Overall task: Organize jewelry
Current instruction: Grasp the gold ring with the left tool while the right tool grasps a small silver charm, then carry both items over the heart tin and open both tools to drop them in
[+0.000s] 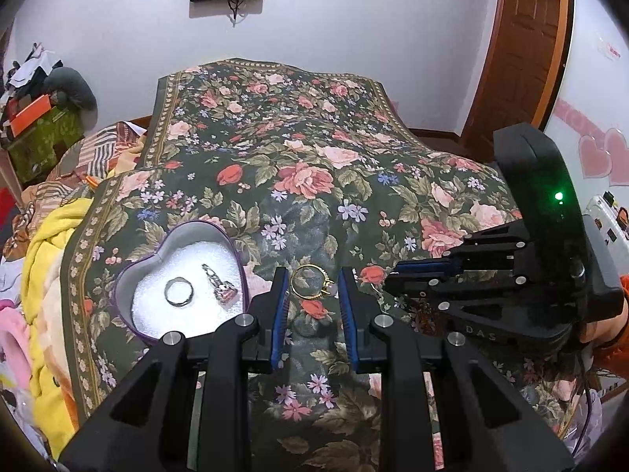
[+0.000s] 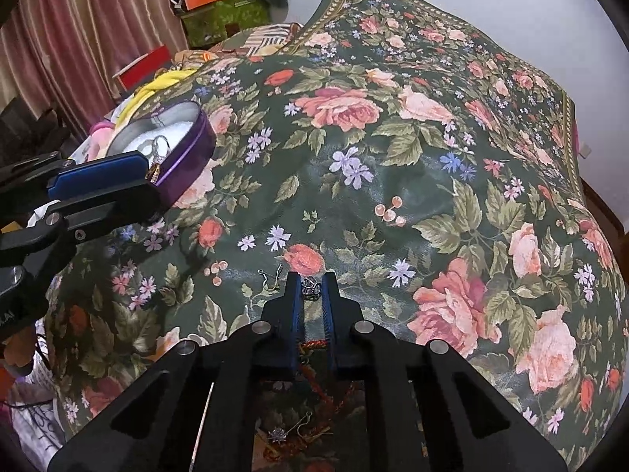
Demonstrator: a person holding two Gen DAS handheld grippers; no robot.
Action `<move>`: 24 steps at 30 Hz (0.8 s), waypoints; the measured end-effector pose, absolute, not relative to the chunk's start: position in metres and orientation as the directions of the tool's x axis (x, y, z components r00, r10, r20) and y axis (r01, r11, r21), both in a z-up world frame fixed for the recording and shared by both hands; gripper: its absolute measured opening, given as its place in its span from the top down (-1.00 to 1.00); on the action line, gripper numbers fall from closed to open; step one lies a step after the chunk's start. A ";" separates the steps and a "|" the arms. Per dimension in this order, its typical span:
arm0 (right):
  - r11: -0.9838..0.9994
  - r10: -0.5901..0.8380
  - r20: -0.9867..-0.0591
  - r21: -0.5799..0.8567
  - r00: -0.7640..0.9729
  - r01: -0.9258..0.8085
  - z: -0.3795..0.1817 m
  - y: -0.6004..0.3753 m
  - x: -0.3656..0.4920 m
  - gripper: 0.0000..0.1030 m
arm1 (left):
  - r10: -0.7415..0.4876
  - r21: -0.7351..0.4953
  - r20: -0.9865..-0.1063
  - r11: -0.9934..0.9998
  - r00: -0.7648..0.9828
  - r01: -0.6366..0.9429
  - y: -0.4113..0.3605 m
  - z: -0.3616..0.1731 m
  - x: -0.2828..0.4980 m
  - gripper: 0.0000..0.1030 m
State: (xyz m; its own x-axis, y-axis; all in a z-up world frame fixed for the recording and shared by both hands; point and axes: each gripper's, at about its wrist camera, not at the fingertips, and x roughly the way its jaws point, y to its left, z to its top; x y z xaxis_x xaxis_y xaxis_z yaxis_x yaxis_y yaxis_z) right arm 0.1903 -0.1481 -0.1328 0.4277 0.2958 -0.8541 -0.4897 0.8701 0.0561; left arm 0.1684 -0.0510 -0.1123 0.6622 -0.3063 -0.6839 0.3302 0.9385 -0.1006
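Gold ring (image 1: 313, 283) upright, gem right, left claw (image 1: 313, 299)

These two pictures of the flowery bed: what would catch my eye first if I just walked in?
Probably the big rose-patterned bedspread that fills both views. Next, the purple heart-shaped tin on its left side, lined in white, with a silver ring and a red-stone ring inside. Then the two black tools: the left hand-held gripper holds a gold ring, and the right hand-held gripper is closed on a small silver piece.
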 end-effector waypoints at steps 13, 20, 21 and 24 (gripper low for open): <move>0.876 0.324 -0.785 0.038 0.528 -0.481 -0.081 -0.143 0.181 0.82 | -0.282 -0.104 -0.632 0.954 0.722 0.282 -0.028 -0.083 0.152 0.54; 0.861 0.351 -0.743 0.018 0.570 -0.508 -0.058 -0.123 0.173 0.82 | -0.256 -0.101 -0.599 0.964 0.758 0.245 -0.006 -0.066 0.142 0.54; 0.860 0.358 -0.735 0.019 0.576 -0.510 -0.055 -0.120 0.172 0.82 | -0.251 -0.102 -0.595 0.966 0.763 0.238 -0.002 -0.064 0.141 0.54; 0.851 0.385 -0.716 0.031 0.582 -0.525 -0.049 -0.106 0.172 0.82 | -0.239 -0.103 -0.589 0.970 0.772 0.222 0.008 -0.062 0.139 0.54</move>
State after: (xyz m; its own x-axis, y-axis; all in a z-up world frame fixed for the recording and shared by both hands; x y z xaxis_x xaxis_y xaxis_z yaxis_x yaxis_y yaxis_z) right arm 0.1722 -0.1062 -0.0490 0.5824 0.3853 -0.7158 -0.5250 0.8505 0.0306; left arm 0.1387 0.0081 -0.0615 0.7716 -0.2394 -0.5893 0.2218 0.9696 -0.1034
